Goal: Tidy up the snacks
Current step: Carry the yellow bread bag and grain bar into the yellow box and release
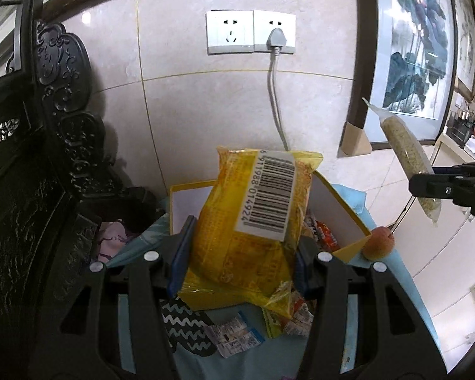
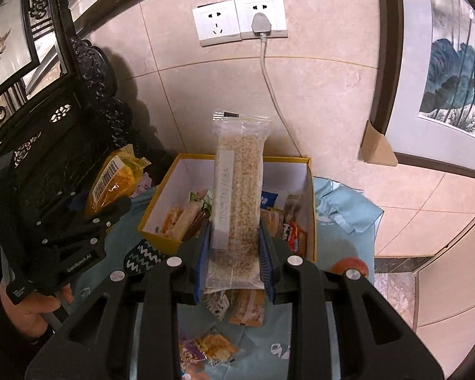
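Dark carved wooden furniture (image 2: pixel 47 145): far left, against the tiled wall.

Person's hand (image 2: pixel 31 310): lower left of the right wrist view, gripping the handle of the left hand-held gripper.

Left hand-held gripper (image 1: pixel 240 253): blue pads pinching a yellow snack packet (image 1: pixel 253 221) by its lower half; barcode label faces the camera; packet held raised above the box. The same packet shows at left in the right wrist view (image 2: pixel 110 183).

Yellow box (image 2: pixel 161 231): open, white inside, standing on a light blue cloth (image 2: pixel 348 209) that covers the table. Several small wrapped snacks lie inside.

Right hand-held gripper (image 2: pixel 234 253): blue pads pressed against both sides of a long clear packet of pale grain bar (image 2: pixel 237 190), held upright above the box. In the left wrist view it appears at the right edge, tilted (image 1: pixel 408 155).

Loose snacks (image 2: pixel 212 348): scattered on the cloth in front of the box, beneath both tools.

Double wall socket (image 1: pixel 250 33): above the box, one white plug inserted, cord hanging down.

Round reddish-orange fruit (image 1: pixel 378 242): on the cloth, just beside the box's right corner.

Framed painting (image 1: pixel 408 50): leaning on the wall at right.
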`<state>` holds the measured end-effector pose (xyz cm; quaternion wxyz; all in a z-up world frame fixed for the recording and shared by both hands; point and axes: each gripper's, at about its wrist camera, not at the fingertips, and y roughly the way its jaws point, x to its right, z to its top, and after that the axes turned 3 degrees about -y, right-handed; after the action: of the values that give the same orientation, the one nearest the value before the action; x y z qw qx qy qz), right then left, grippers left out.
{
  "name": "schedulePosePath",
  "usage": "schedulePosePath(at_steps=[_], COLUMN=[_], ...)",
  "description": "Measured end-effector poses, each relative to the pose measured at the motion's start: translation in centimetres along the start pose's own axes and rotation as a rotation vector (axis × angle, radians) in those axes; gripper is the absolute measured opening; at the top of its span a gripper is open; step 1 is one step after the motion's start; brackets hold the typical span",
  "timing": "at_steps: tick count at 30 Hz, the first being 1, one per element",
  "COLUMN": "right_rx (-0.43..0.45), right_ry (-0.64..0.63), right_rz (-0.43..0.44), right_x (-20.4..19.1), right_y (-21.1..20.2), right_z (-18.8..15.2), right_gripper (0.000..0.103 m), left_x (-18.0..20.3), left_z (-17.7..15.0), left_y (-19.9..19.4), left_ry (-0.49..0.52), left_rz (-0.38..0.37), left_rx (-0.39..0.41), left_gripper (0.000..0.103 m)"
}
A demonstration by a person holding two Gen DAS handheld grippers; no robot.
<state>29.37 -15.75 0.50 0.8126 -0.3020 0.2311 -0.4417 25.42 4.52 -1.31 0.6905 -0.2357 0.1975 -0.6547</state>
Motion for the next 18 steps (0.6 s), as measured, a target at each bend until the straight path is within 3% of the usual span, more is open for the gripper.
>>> schedulePosePath(at_steps=[9,10,11,12,14,16,18], right_rx=[0.011,0.017,0.012,0.000,-0.007,-0.010,-0.022], right_ry=[0.013,0.008,0.002,0.001,-0.003,0.028,0.023], right_rz=[-0.030,-0.033,-0.059,-0.090,-0.122,-0.078,-0.069], right_x=[0.9,0.9,1.0,1.1,1.4,1.9,2.1], right_y=[3.2,3.8,4.8,5.5,6.5,6.8,6.9], right_z=[3.5,4.2,4.8,5.1,5.2,4.5,3.3], right_gripper=[0.029,0.030,0.042,0.065,0.067,0.067,0.067], left_x=[-0.8,-0.8,-1.0,-1.3,-1.9,-2.4,-2.5], left_z=[2.8,3.1,3.6,3.8,3.6,3.0,1.9], left_y=[3.6,4.0,4.7,5.5,6.9,8.2,7.9], left_ry=[-0.008,-0.007,-0.009,-0.026,-0.040,-0.048,-0.026], left_rz=[0.042,0.059,0.090,0.130,0.177,0.161,0.147], left_rx=[0.001,0.007,0.017,0.029,-0.007,-0.082,-0.078], left_gripper=[0.054,0.066,0.081,0.101,0.101,0.101,0.101])
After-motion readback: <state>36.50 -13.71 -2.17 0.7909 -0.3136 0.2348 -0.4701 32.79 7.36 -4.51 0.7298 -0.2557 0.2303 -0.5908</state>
